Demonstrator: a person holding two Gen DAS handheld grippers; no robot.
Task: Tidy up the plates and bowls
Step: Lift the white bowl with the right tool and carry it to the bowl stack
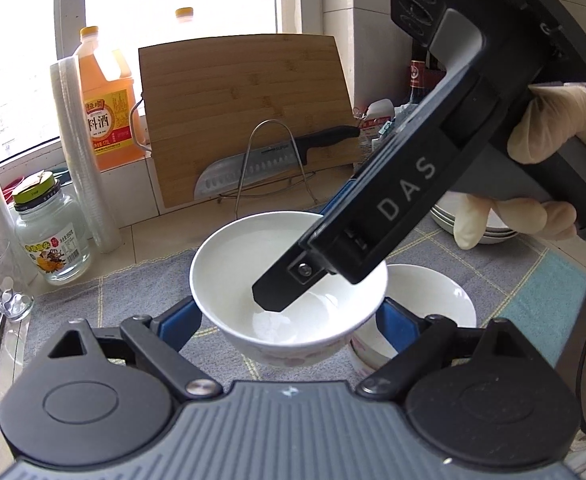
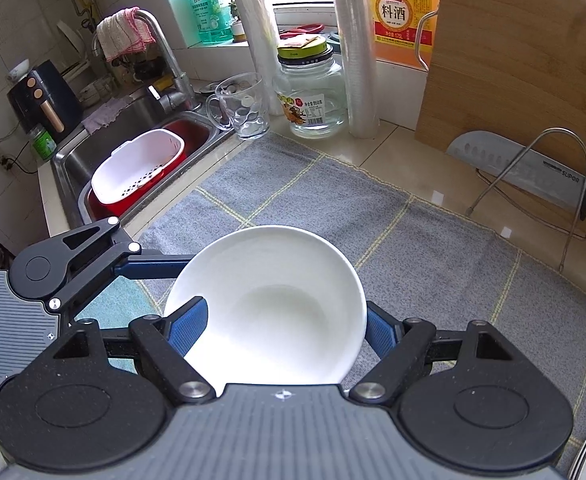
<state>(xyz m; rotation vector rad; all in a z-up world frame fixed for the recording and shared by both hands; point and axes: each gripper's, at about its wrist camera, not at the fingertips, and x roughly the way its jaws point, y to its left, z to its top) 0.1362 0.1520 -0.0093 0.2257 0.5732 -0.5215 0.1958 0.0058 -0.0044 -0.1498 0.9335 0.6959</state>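
A white bowl (image 1: 229, 264) (image 2: 277, 304) hangs above the grey checked mat (image 1: 133, 292). My left gripper (image 1: 289, 312) is shut on its outer sides, one blue pad on each side. My right gripper (image 1: 297, 256) (image 2: 285, 306), held by a gloved hand (image 1: 545, 128), comes in from the upper right. One of its fingers (image 1: 277, 292) reaches inside the bowl and the other stays outside the wall. Its jaws stand wide, and I cannot tell whether the pads press. A second white bowl (image 1: 425, 304) sits on the mat just right of and below the held one.
A stack of white plates (image 1: 493, 232) stands at the mat's right end. At the back are a bamboo cutting board (image 1: 245, 120), a knife (image 1: 253, 168) on a wire rack, a glass jar (image 2: 313, 92), a mug (image 2: 241, 108) and a sink with a white basket (image 2: 137, 172).
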